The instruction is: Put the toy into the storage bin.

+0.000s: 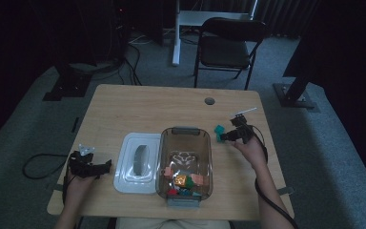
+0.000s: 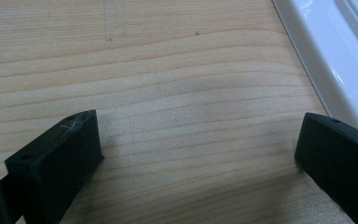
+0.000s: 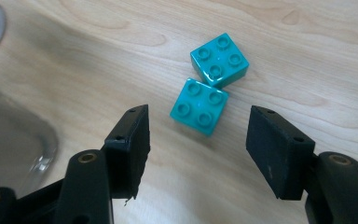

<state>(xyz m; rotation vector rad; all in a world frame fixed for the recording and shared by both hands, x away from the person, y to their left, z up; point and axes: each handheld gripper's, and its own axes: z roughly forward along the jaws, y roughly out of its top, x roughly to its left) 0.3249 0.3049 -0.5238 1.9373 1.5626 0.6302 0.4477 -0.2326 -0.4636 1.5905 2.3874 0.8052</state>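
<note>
Two teal four-stud bricks lie side by side on the wooden table, the nearer brick (image 3: 199, 107) just ahead of my right gripper's (image 3: 198, 140) jaw tips and the farther brick (image 3: 219, 60) touching it behind. The jaws stand apart on either side, pads off the brick. In the high view the right gripper (image 1: 228, 136) sits right of the clear bin, by the teal bricks (image 1: 218, 130). My left gripper (image 1: 106, 166) rests open at the table's left over bare wood (image 2: 200, 140), with nothing between its jaws.
A clear plastic bin (image 1: 186, 130) holding several coloured bricks stands at the table's centre front. Its white lid (image 1: 137, 162) lies to its left, with the lid's edge (image 2: 335, 60) close to the left gripper. A folding chair (image 1: 226, 45) stands beyond the table.
</note>
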